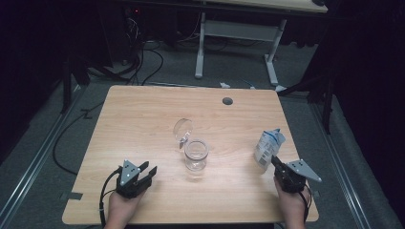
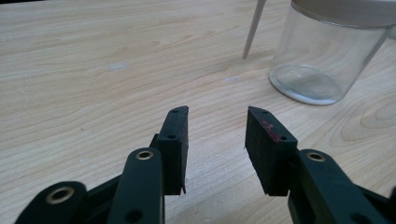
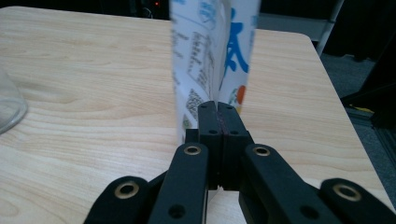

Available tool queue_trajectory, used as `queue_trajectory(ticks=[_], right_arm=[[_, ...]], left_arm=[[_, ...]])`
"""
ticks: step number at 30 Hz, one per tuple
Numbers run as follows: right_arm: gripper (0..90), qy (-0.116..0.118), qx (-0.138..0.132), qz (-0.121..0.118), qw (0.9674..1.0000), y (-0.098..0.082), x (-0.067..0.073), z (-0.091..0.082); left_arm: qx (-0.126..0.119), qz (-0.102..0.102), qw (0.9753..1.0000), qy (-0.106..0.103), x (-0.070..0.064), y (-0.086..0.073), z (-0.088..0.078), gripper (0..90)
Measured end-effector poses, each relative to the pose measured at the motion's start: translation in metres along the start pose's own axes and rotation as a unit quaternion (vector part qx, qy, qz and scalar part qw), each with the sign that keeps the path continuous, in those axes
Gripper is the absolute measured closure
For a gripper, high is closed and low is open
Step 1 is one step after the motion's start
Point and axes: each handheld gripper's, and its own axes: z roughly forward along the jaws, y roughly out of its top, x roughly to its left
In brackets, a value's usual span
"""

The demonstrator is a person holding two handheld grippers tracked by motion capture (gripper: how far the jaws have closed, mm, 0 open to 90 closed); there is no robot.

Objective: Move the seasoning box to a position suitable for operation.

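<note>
Wooden counter (image 1: 143, 124) bearing, at centre, a clear glass jar (image 1: 196, 154) with its hinged lid (image 1: 183, 129) swung open. Near the right edge stands a white-and-blue pouch (image 1: 267, 145), its lower edge pinched between the clenched jaws of the right hand-held gripper (image 3: 218, 109). The left hand-held gripper (image 2: 217, 135) rests released, jaws parted over bare wood, near the jar.

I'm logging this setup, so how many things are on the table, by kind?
Glass jar: 1
Jar lid, hinged open: 1
Printed white pouch: 1
Handheld grippers, left and right: 2
Total: 5
</note>
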Motion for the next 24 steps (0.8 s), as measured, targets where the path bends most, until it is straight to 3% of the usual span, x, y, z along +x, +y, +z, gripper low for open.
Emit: queue_trajectory(ticks=[4,8,11,14,18,24], right_arm=[[88.0,0.011,-0.003,0.008,0.9999,-0.003,-0.008,-0.004],[70.9,0.040,-0.008,0.020,0.9990,-0.001,-0.013,-0.001],[66.4,0.059,-0.002,0.016,0.9981,-0.001,-0.014,0.007],[67.0,0.058,0.007,0.017,0.9981,-0.001,-0.015,0.015],[68.7,0.067,-0.005,0.020,0.9975,0.000,-0.019,0.018],[76.9,0.066,-0.013,-0.004,0.9977,0.001,-0.014,0.017]], left_arm=[[-0.003,0.001,1.0000,0.000,0.000,0.001,0.000,59.6],[-0.003,-0.001,1.0000,0.000,0.002,0.000,-0.002,58.8],[-0.003,-0.002,1.0000,0.002,0.003,-0.001,-0.004,58.4],[-0.004,-0.002,1.0000,0.006,0.004,-0.003,-0.007,57.1],[-0.002,-0.002,0.9999,0.010,0.006,-0.005,-0.011,56.2],[-0.003,-0.006,0.9999,0.013,0.008,-0.006,-0.013,55.8]])
